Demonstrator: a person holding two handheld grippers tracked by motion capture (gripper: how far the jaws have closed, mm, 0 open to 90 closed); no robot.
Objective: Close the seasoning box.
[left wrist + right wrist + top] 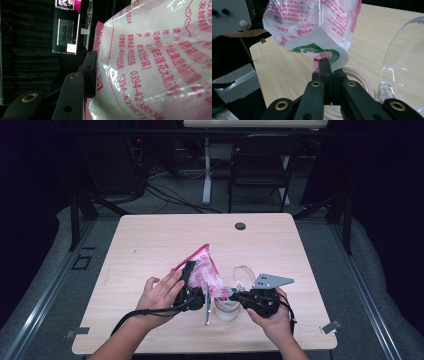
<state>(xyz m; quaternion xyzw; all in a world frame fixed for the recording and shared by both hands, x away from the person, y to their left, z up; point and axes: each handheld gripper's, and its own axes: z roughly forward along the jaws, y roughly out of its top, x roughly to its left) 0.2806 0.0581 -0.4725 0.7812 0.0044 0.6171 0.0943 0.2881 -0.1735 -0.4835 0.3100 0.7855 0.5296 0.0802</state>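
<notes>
A pink-and-white plastic bag (202,265) with red print hangs tilted above the table's front middle, held between both grippers. My left gripper (192,276) is shut on the bag's side; in the left gripper view one black finger (89,72) presses against the bag (155,62), and the other finger is hidden behind it. My right gripper (233,294) is shut on the bag's lower corner (329,56), its jaws (325,67) pinched together. Below that corner stands a round jar (226,311) with a pale rim (362,81). Its clear lid (243,271) stands open, tipped back.
The wooden table (150,245) has a black grommet (240,226) near its far edge. A black chair (260,165) and a white table leg (206,170) stand beyond it. A lit monitor (66,36) shows in the left gripper view.
</notes>
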